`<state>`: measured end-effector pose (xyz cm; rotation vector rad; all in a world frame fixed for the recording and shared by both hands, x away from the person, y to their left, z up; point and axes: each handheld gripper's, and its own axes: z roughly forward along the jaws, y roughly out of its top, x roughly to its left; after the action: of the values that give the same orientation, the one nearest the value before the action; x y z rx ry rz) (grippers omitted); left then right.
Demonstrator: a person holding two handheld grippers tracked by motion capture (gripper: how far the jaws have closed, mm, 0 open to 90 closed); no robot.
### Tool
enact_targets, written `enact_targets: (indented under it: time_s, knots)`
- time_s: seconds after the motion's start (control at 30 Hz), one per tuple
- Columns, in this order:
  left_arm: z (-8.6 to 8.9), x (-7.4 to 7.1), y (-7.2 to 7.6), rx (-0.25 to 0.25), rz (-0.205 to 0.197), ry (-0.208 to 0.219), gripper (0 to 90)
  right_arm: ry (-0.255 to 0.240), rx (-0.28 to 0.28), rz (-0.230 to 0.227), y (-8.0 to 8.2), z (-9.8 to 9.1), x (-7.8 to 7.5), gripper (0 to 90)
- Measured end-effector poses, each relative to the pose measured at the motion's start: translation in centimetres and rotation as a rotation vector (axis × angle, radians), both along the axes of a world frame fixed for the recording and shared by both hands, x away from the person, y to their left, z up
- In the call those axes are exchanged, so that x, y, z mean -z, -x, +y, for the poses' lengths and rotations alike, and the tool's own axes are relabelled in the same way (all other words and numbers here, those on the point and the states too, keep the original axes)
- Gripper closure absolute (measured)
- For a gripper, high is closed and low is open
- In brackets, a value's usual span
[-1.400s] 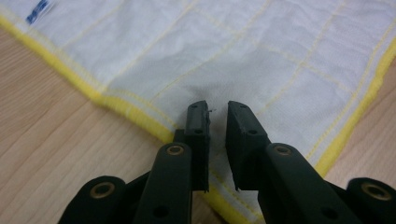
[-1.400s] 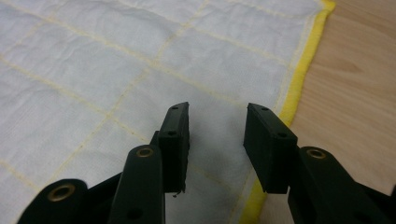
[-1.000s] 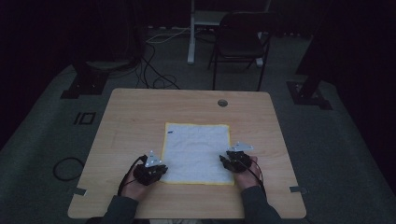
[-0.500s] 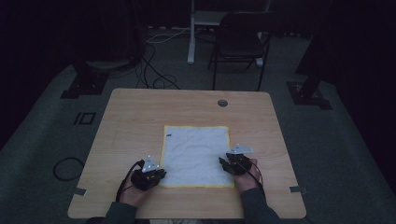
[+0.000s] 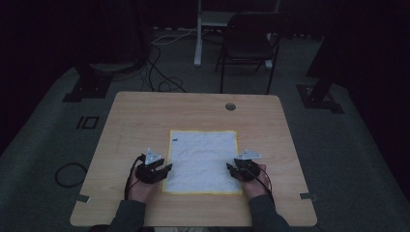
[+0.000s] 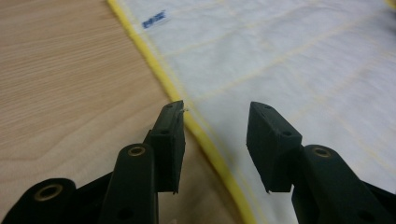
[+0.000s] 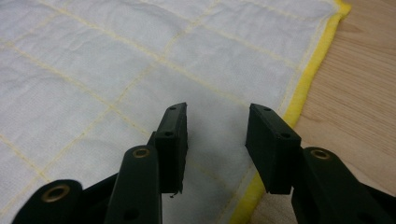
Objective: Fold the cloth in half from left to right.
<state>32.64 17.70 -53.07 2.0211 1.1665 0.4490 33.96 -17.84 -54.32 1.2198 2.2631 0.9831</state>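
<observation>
1. Nearest us, our left gripper (image 5: 167, 168) sits at the left edge of the cloth (image 5: 203, 159), its jaws just opened, released, straddling the yellow hem.
2. Our right gripper (image 5: 231, 169) hovers over the cloth's right side, released.
3. The cloth lies flat on the table (image 5: 145, 116).

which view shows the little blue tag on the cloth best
The left gripper view: the blue tag sits large just inside the cloth's yellow hem. In the high view it is a tiny dark mark near the far left corner. The right gripper view gives cloth and hem.
</observation>
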Motion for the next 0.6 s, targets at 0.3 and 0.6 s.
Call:
enact_targets:
  time_s: [0.3,0.6]
  knots:
    - [-0.7,1.0,-1.6,-0.048,0.025,-0.009,56.8,-0.003,-0.001,-0.004,0.0,0.0,0.1,58.2]
    - [-1.6,1.2,-2.5,-0.066,0.008,-0.012,53.2,-0.005,-0.004,-0.004,0.1,-0.1,0.1,58.1]
